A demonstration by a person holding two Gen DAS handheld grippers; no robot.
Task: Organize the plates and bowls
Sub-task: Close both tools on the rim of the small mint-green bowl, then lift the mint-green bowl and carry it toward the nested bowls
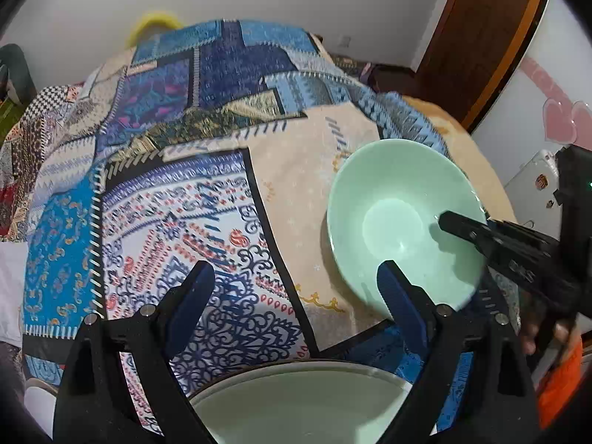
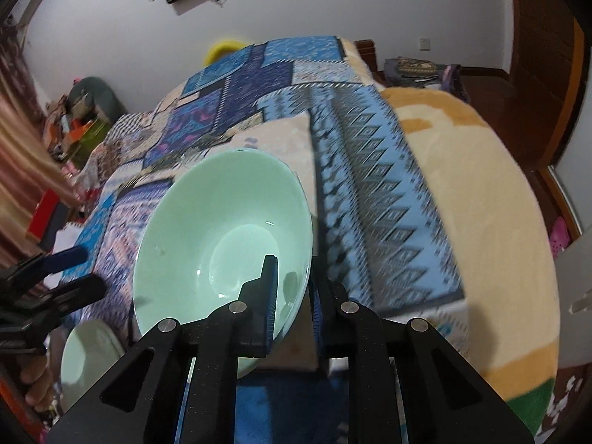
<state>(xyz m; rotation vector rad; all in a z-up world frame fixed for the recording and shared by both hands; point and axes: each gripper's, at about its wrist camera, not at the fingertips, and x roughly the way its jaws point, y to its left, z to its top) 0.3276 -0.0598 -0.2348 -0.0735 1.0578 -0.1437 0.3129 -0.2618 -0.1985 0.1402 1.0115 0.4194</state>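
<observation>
A mint-green bowl (image 2: 222,222) sits tilted over the patchwork cloth. My right gripper (image 2: 294,281) is shut on its near rim, one finger inside the bowl and one outside. In the left wrist view the same bowl (image 1: 399,222) lies at the right, and the right gripper (image 1: 455,224) reaches in from that side. My left gripper (image 1: 296,273) stands open above the cloth with nothing between its fingers. Below it lies a pale dish (image 1: 296,403), partly hidden by the gripper body. The right wrist view shows that dish (image 2: 88,355) at lower left, under the left gripper (image 2: 74,272).
The patchwork cloth (image 1: 166,203) covers a bed, with a beige blanket (image 2: 481,203) along its right side. A yellow ring (image 1: 155,24) lies at the far end. Clutter (image 2: 81,122) stands at the left wall. A wooden door (image 1: 481,37) and a white box (image 1: 532,185) are at the right.
</observation>
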